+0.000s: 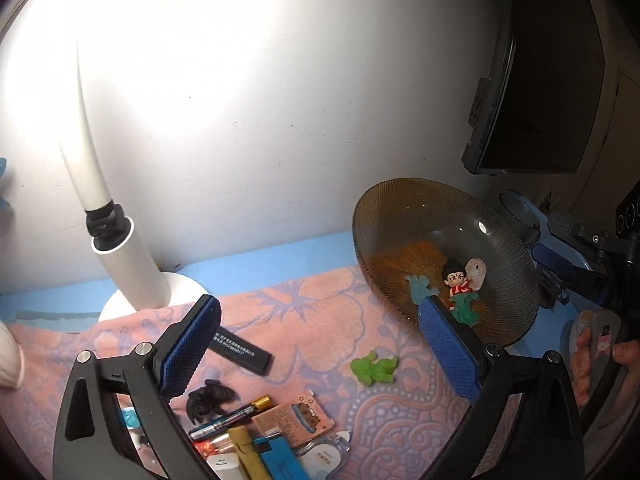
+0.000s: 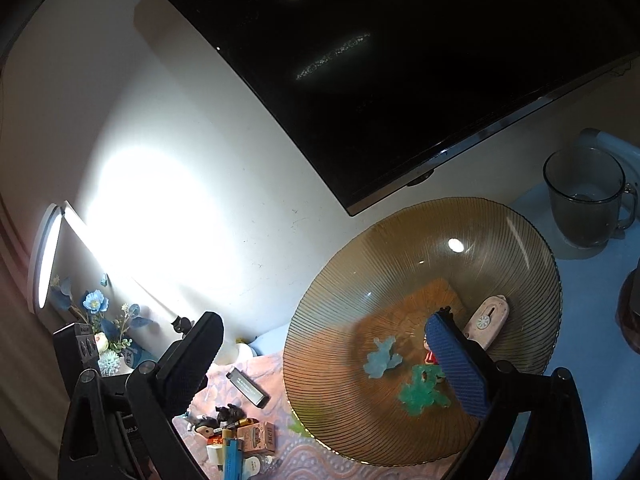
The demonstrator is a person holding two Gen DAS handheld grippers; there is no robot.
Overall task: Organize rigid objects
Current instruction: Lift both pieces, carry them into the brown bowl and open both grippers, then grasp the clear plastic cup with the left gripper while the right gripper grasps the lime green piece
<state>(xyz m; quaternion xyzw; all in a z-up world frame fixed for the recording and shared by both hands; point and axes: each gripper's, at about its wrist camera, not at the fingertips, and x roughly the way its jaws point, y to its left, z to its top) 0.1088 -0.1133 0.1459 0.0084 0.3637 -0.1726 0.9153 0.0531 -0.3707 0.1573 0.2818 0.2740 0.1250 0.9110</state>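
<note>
An amber ribbed glass plate (image 1: 400,216) (image 2: 400,240) stands on the pink patterned cloth (image 1: 320,312). It holds a pale blue figure (image 1: 420,286) (image 2: 382,356), a green figure (image 1: 464,308) (image 2: 424,390), a red-clad doll (image 1: 456,278) and a pink flat piece (image 1: 476,272) (image 2: 488,320). My left gripper (image 1: 320,344) is open above the cloth, with nothing between its pads. A green frog toy (image 1: 374,368) lies under it. My right gripper (image 2: 324,364) is open and empty, its right finger (image 2: 456,364) over the plate and hiding most of the doll.
A black bar (image 1: 242,350) (image 2: 246,386), a black figure (image 1: 212,400), batteries, a pink card (image 1: 294,420) and a blue lighter (image 1: 280,464) lie at the near left. A white lamp (image 1: 132,256), a dark screen (image 2: 400,60), a glass mug (image 2: 588,200) and blue flowers (image 2: 96,304) stand around.
</note>
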